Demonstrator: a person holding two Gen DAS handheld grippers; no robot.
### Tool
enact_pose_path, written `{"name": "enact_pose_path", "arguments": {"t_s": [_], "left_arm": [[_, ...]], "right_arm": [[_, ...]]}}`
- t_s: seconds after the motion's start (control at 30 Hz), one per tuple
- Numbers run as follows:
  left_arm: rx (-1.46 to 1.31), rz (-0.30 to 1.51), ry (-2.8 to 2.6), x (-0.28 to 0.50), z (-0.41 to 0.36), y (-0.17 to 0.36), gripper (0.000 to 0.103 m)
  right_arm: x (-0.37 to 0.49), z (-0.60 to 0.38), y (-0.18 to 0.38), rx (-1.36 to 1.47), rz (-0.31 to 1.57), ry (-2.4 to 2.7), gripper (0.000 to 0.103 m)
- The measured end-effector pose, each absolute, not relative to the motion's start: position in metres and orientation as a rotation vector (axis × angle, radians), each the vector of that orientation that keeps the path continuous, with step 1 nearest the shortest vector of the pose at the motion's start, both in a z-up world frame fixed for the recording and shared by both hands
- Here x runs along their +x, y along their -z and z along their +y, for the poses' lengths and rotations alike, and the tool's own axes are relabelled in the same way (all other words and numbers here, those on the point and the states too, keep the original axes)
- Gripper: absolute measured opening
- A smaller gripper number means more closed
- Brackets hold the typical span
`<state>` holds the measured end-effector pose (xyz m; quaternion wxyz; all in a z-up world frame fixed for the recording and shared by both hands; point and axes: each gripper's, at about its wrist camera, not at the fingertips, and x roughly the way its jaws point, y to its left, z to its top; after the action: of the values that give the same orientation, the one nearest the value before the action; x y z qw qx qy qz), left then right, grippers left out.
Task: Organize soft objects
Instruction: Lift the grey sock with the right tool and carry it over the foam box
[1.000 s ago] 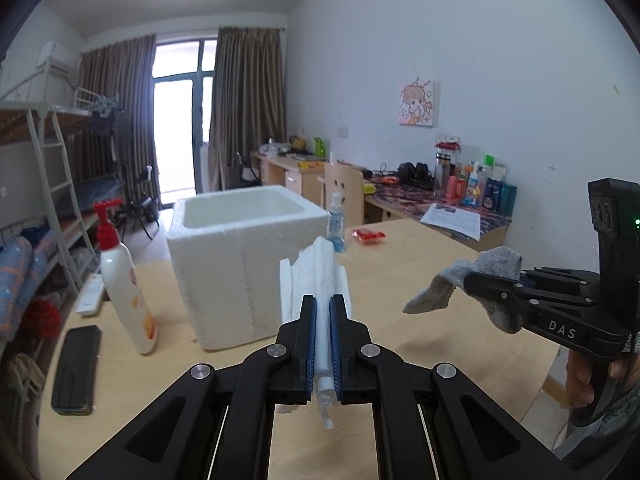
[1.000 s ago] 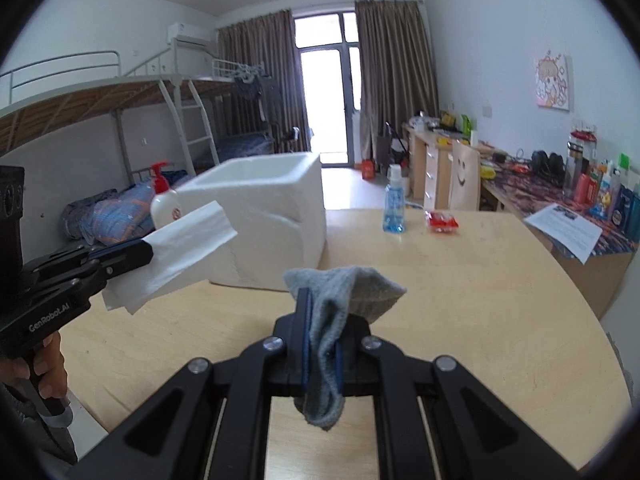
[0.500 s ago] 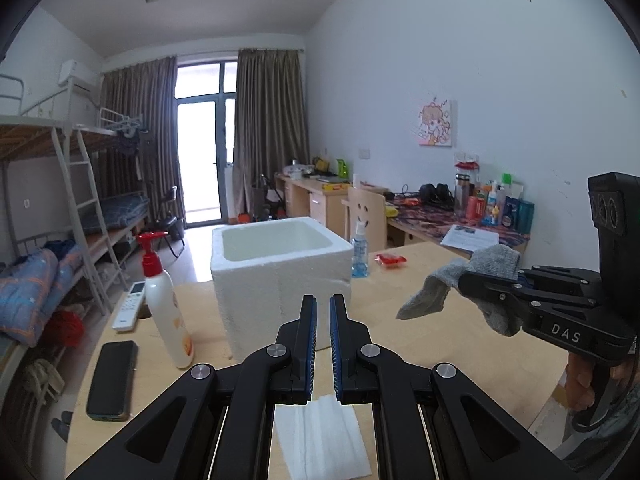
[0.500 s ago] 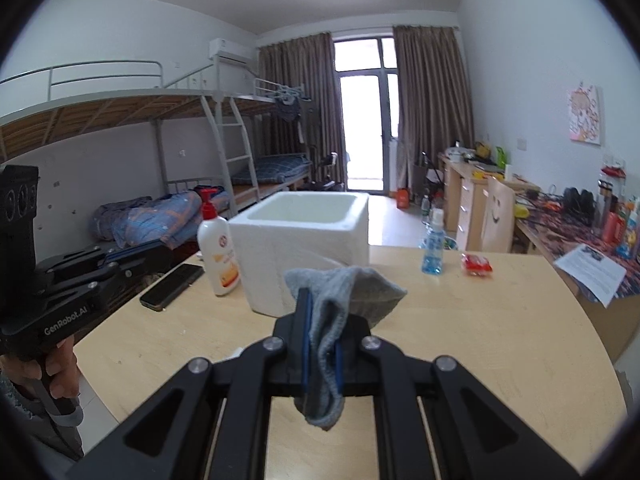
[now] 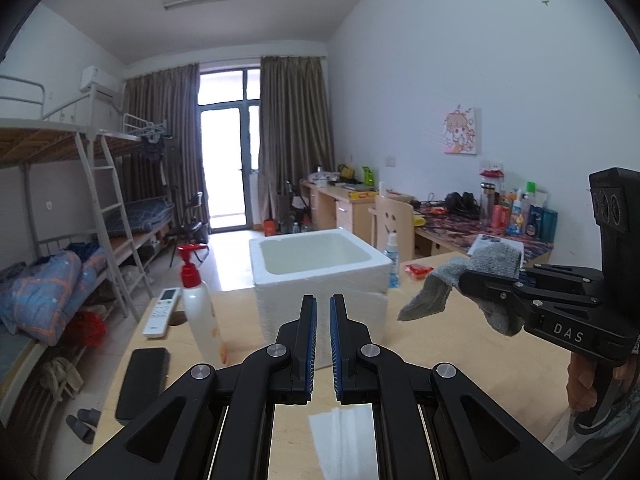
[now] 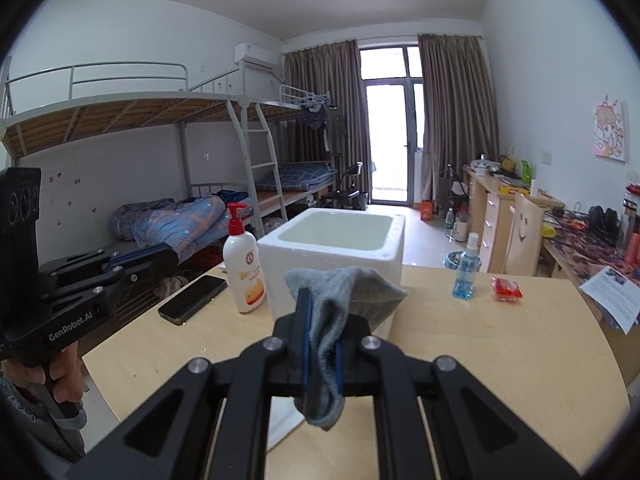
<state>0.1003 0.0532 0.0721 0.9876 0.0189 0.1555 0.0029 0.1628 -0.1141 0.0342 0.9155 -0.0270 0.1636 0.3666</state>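
The right claw (image 6: 320, 344) pinches a gray sock (image 6: 344, 296). The left claw (image 5: 323, 340) is closed and empty. Lift the sock over the white foam box (image 6: 336, 240), then let go.

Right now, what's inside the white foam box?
The foam box is open-topped; the inner walls in view are bare white, nothing showing. Its floor is hidden by the near rim in both wrist views, so something lying flat there can't be excluded.

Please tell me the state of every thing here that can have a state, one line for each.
Left tongs: shut, holding nothing.
Right tongs: shut on the grey sock.
White tissue: lying flat on the table.
Foam box: open, no lid; nothing visible inside.
Lotion bottle: upright.
Spray bottle: upright.
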Motion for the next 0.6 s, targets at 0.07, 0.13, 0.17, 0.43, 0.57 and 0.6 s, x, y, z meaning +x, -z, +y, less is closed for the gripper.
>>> {"name": "enact_pose_path", "arguments": {"t_s": [0.07,0.13,0.17,0.43,0.57,0.6], "left_arm": [[0.032,0.308,-0.017,0.102,0.058,-0.075,0.007],[0.030,0.301,-0.023,0.102,0.061,-0.077,0.007],[0.031,0.297,-0.028,0.103,0.062,-0.079,0.007],[0.033,0.276,-0.058,0.112,0.074,-0.094,0.007],[0.030,0.269,-0.071,0.118,0.078,-0.101,0.007],[0.032,0.268,-0.072,0.120,0.079,-0.103,0.007]], "right_arm": [[0.163,-0.110,-0.037,-0.062,0.334,-0.761,0.012],[0.163,-0.107,-0.042,-0.065,0.327,-0.770,0.012],[0.163,-0.106,-0.044,-0.067,0.324,-0.769,0.012],[0.170,-0.095,-0.059,-0.087,0.315,-0.758,0.012],[0.175,-0.087,-0.066,-0.097,0.318,-0.759,0.012],[0.176,-0.084,-0.068,-0.100,0.318,-0.760,0.012]]}}
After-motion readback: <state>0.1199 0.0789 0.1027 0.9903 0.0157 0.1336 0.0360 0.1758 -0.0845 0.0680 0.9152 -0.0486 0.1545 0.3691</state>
